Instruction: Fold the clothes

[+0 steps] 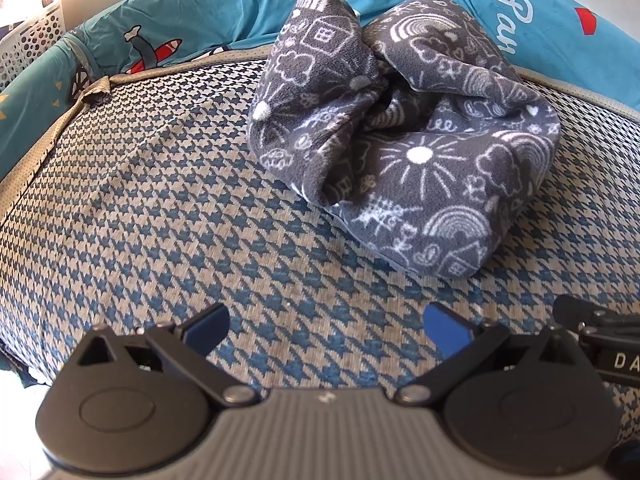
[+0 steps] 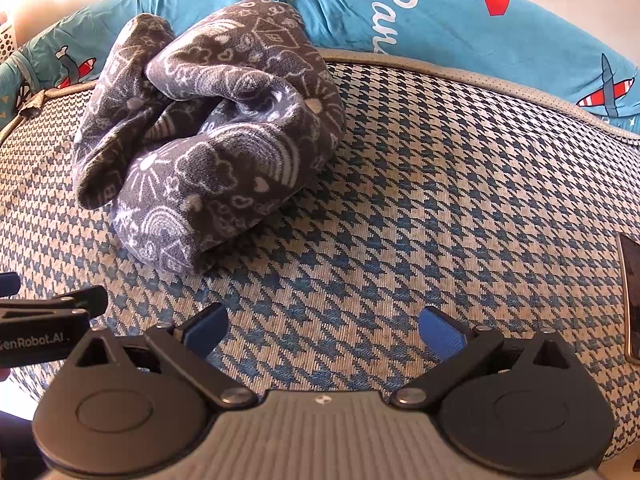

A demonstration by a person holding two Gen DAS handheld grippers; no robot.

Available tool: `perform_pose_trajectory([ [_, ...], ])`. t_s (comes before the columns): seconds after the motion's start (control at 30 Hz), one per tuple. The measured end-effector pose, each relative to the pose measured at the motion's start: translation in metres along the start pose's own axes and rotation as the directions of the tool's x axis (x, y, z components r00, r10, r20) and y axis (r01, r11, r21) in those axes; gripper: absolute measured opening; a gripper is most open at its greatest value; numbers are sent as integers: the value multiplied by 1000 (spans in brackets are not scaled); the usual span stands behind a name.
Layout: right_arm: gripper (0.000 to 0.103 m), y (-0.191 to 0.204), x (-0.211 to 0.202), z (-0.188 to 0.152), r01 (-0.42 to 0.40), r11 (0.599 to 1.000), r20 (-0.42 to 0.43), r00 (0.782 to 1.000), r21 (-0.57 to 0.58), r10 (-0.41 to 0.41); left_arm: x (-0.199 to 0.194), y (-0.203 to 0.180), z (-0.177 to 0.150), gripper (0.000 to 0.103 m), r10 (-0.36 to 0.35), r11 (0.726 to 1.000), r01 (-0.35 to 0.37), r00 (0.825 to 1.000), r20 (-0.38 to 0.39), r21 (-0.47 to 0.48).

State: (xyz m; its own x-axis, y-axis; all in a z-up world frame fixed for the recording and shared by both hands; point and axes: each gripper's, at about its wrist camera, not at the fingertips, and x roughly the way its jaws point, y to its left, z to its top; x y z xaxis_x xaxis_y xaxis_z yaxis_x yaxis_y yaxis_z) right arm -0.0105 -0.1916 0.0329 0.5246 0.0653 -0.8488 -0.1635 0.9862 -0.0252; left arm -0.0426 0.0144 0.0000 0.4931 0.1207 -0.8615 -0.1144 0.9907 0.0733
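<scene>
Houndstooth cushion (image 1: pixel 160 200) fills most of both views, serving as the work surface; teal printed bedding (image 1: pixel 200 12) banked along its far edge, a white perforated basket (image 1: pixel 32 36) at far left. Grey fleece garment (image 1: pixel 400 136) with white doodle print sits bunched in a loose heap toward the back of the cushion, nothing laid flat yet, so folding looks not started and it likely needs spreading first. Left gripper (image 1: pixel 326 330) low at the near edge, aimed at the heap, jaws spread wide, holding nothing. Right gripper (image 2: pixel 324 330) just beside it, level, jaws equally wide and empty, garment ahead to its left. Dark flat object (image 2: pixel 632 292) at right edge, unclear
</scene>
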Motion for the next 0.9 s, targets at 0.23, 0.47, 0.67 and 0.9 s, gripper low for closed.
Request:
perform_pose_trajectory([
  [0.23, 102, 0, 0, 0, -3, 1000, -2, 1000, -1, 3, 1, -1, 0, 103, 2, 1000, -2, 1000, -2, 3],
  [0.47, 102, 0, 1, -1, -4, 1000, -2, 1000, 0, 4, 1, -1, 0, 103, 3, 1000, -3, 1000, -3, 4],
  [0.67, 102, 0, 1, -1, -5, 1000, -2, 1000, 0, 5, 1, 0, 0, 103, 6, 1000, -6, 1000, -2, 3],
  [0.9, 102, 2, 0, 0, -9, 1000, 0, 1000, -3, 9, 0, 0, 1, 103, 7, 1000, -7, 1000, 0, 2],
])
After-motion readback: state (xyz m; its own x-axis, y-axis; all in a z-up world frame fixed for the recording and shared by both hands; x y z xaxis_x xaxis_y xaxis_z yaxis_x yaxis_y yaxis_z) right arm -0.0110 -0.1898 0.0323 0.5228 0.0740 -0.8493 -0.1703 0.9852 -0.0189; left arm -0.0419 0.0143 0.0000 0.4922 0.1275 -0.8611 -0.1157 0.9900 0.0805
